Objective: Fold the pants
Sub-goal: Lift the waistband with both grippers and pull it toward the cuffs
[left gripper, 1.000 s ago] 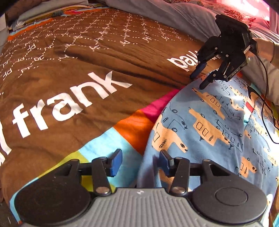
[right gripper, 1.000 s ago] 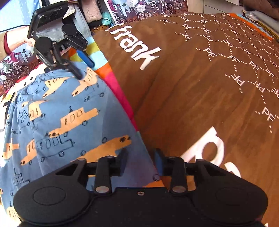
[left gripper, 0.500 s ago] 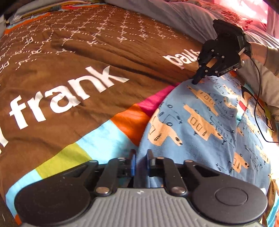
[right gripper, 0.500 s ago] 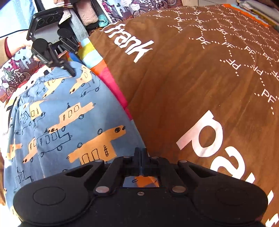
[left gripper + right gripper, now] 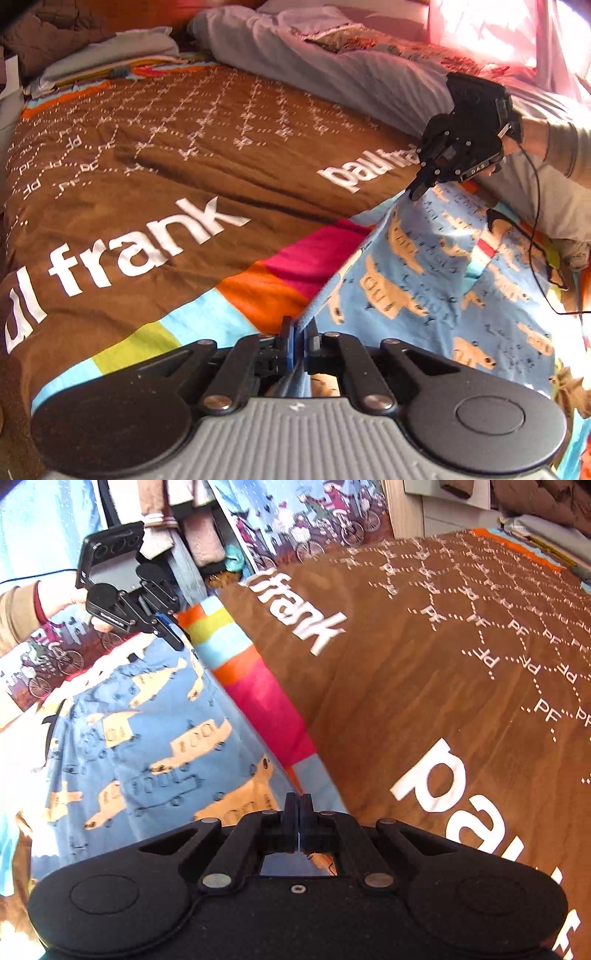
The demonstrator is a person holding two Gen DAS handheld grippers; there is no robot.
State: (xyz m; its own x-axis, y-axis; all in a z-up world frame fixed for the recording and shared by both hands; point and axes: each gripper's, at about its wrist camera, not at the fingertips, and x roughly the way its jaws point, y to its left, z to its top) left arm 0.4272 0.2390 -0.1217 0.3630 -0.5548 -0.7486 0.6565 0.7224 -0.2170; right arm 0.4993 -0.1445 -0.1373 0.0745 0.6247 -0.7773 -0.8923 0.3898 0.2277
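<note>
Bedroom, bed as work surface, covered by a brown duvet [image 5: 155, 177] printed with large white lettering and dotted letter patterns, edged by a stripe of green, pale blue, orange and pink blocks [image 5: 266, 288]. Nearest item: left gripper [image 5: 297, 338], fingers closed tight on a raised edge of the pants [image 5: 406, 280], cloth pinched between the blue pads. Pants: blue fabric with orange vehicle print, lying on the near side of the bed over the striped border, the gripped edge lifted off the duvet and drawn into a ridge between both grippers. Right gripper [image 5: 297, 812], fingers closed on another corner of the same edge; seen from the left wrist camera [image 5: 419, 190] it holds the cloth up beside the white lettering, a hand [image 5: 528, 136] and grey sleeve behind it, a thin black cable [image 5: 535, 229] trailing down over the pants. Farther back: rumpled grey blanket [image 5: 332, 70] along the far side of the bed, folded cloths [image 5: 110, 51] at the far left corner. Side of room: fabric printed with bicycles [image 5: 314, 513].
</note>
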